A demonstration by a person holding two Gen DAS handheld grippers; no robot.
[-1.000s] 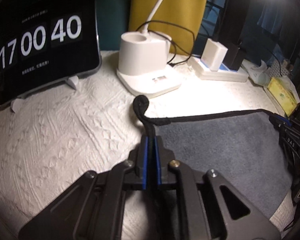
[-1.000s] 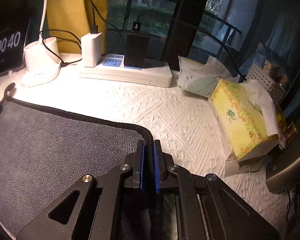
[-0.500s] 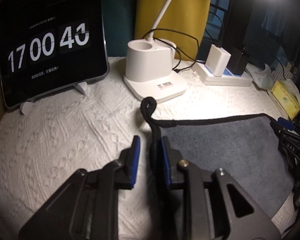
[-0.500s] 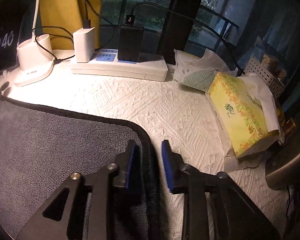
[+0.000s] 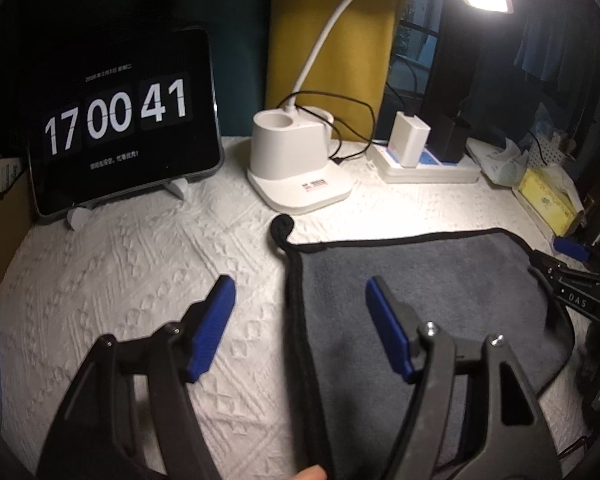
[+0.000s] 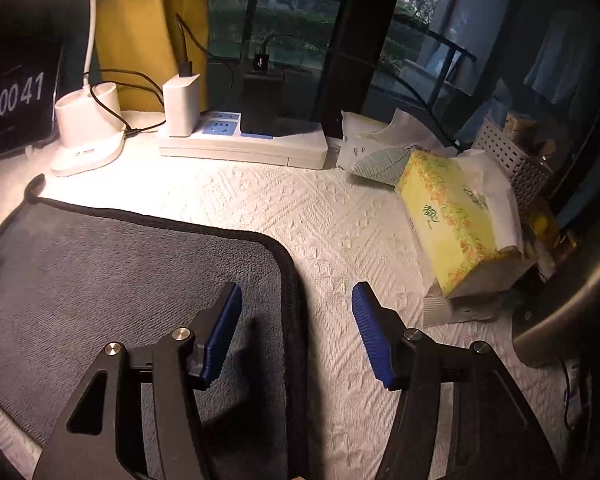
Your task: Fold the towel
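Note:
A grey towel point(image 5: 420, 292) with black edging lies flat on the white textured table cover; it also shows in the right wrist view point(image 6: 120, 268). Its hanging loop point(image 5: 280, 228) sticks out at the far left corner. My left gripper point(image 5: 300, 300) is wide open and empty, raised over the towel's left edge, one blue pad on each side of it. My right gripper point(image 6: 296, 308) is wide open and empty over the towel's right edge near the far right corner. The right gripper also shows at the right edge of the left wrist view point(image 5: 572, 272).
A tablet clock point(image 5: 120, 120) stands at the back left. A white desk lamp base point(image 5: 296, 164) and a power strip with chargers point(image 5: 424, 160) sit behind the towel. A yellow tissue box point(image 6: 456, 220) lies right of the towel, a white basket point(image 6: 512, 160) beyond it.
Both grippers were shut on the towel's far corners, then opened and let go. Both have pulled back and risen. The towel now lies flat.

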